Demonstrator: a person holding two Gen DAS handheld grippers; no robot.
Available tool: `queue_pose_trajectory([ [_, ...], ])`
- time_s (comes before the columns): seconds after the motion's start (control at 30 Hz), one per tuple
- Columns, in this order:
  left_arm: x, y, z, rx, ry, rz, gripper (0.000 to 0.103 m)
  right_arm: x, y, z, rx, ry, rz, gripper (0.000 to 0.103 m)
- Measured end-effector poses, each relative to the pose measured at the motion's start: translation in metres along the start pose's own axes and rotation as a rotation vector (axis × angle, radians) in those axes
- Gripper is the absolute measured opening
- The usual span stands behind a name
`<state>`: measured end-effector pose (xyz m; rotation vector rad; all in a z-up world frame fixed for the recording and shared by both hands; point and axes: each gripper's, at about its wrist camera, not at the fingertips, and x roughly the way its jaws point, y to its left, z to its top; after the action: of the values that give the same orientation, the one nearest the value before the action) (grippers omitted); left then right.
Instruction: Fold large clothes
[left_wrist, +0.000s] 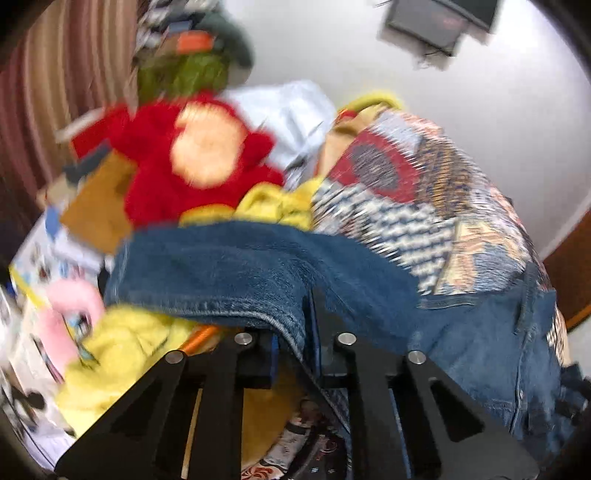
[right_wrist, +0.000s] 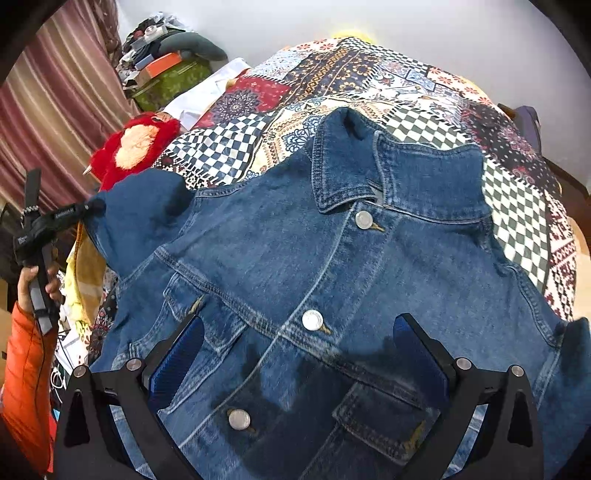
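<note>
**Sleeve gripped, denim jacket ready for its first fold**

Your left gripper (left_wrist: 291, 332) pinches the sleeve of the blue denim button-front jacket (right_wrist: 332, 280), lifting it off the bed's edge, probably to swing it across the chest. Your right gripper (right_wrist: 299, 354) hovers over the jacket's front, jaws wide, holding nothing, likely ready to pin the cloth. The jacket lies face up and buttoned on the patchwork-print bedspread (right_wrist: 369, 77), collar toward twelve o'clock, its pocket flaps near your right gripper. A red plush toy (right_wrist: 133, 147) sits at ten o'clock.
</note>
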<state>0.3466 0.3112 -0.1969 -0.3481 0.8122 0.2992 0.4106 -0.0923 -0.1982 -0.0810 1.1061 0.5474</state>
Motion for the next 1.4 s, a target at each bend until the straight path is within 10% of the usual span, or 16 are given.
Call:
queue_pose_trajectory([
  [0.27, -0.060, -0.088, 0.007, 0.187, -0.094, -0.225, 0.008, -0.037, -0.006, -0.012, 0.019, -0.047, -0.017, 0.102],
  [0.63, 0.015, -0.144, -0.069, 0.182, 0.223, -0.316, 0.008, -0.073, -0.018, -0.031, 0.040, -0.090, -0.009, 0.102],
  [1.0, 0.046, -0.130, -0.110, 0.114, 0.431, -0.365, 0.020, -0.041, -0.028, -0.035, 0.072, -0.012, -0.015, 0.102],
  [1.17, 0.015, -0.102, -0.090, 0.058, 0.346, -0.381, 0.059, -0.031, -0.025, -0.029, 0.068, -0.003, -0.009, 0.102],
  [1.4, 0.014, -0.033, -0.057, -0.112, 0.279, -0.366, 0.061, -0.024, -0.018, -0.016, 0.050, -0.014, -0.007, 0.102],
])
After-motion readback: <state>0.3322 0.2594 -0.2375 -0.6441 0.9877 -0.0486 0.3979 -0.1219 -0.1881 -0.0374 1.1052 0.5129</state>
